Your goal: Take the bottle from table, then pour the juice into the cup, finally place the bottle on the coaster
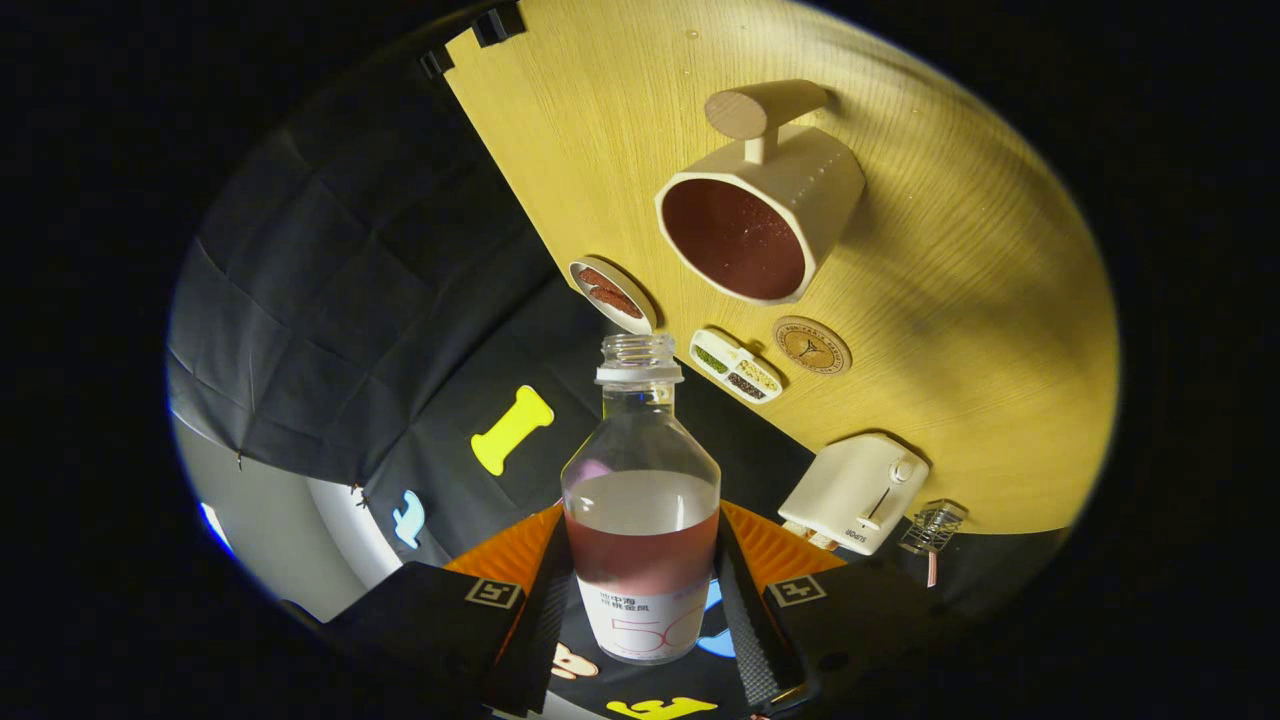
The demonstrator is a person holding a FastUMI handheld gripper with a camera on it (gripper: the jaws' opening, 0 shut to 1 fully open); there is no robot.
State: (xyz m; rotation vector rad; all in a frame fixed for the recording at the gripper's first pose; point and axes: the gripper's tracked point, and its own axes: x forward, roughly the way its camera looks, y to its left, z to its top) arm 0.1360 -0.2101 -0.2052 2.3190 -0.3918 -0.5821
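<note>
My claw [640, 590] was clamped on the clear uncapped plastic bottle [640, 500] of reddish juice, near the cream wooden-handled cup [765, 215]; tilting carelessly could spill onto the pale wooden surface [950, 300].

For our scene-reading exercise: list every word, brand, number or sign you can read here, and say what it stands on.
Bottle label, with the hand-held gripper shut on the bottle: small print and faint large figures, too blurred to quote.
Toaster: a short upside-down word, too small to read.
Coaster: a ring of print, too small to read.
Nothing can be quoted with certainty.
</note>
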